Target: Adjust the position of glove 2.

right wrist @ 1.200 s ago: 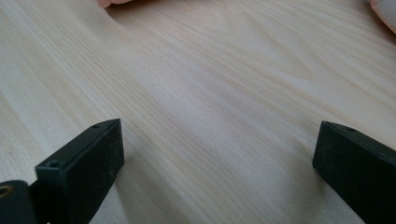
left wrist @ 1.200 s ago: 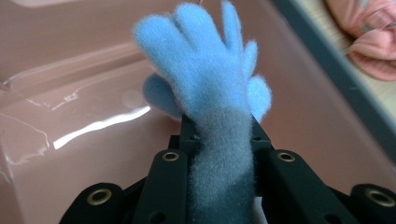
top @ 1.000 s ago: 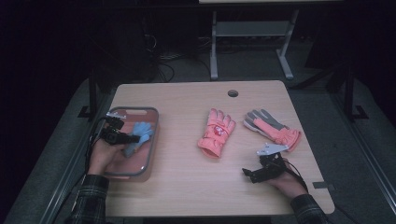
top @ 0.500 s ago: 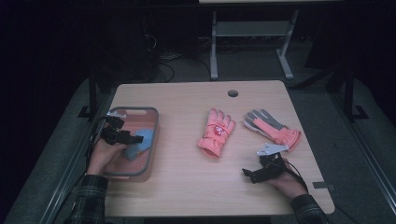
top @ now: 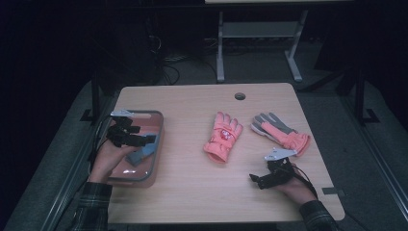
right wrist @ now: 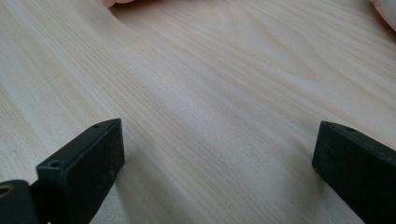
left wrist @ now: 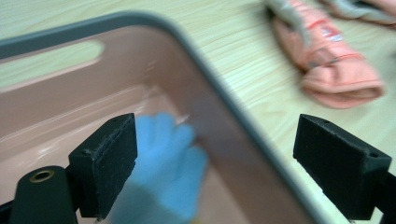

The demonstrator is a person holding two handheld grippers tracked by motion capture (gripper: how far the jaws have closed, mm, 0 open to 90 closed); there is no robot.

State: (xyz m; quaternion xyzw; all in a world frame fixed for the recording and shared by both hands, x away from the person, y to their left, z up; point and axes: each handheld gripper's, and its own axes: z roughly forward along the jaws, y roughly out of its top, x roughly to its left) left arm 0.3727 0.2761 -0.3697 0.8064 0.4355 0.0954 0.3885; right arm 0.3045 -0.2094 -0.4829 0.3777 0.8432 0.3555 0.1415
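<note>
Black pads of the right gripper (right wrist: 217, 158) spread wide over the bare wood of the table (top: 192, 197), close to the front edge, gripping nothing, low on the board. Better to leave it quiet there, out of the way of the other hand.

A little farther, on the left: left gripper (left wrist: 229, 158) above the pink tray (top: 159, 139), jaws just now opening to full width, no pad pressing on anything. Below and between them, loose on the tray floor near the grey rim: blue glove (left wrist: 166, 163), fingers toward the tray wall. Judged as the step in hand: letting go of this glove and pulling clear.

To do it well:
- Lift straight up first, jaws wide, so as not to catch the knit and drag the glove over the rim.
- Check for the whole glove inside the tray, with no finger on the edge.
- Only then swing across toward the middle.

Farther on, at mid table: pink glove (top: 222, 138), flat, cuff toward the person, well apart from the tray. Probably the next one to fetch, best taken at the thick cuff. Beyond it to the right: grey-and-pink glove (top: 281, 132), near the right edge. At the far side: round cable hole (top: 239, 96).
</note>
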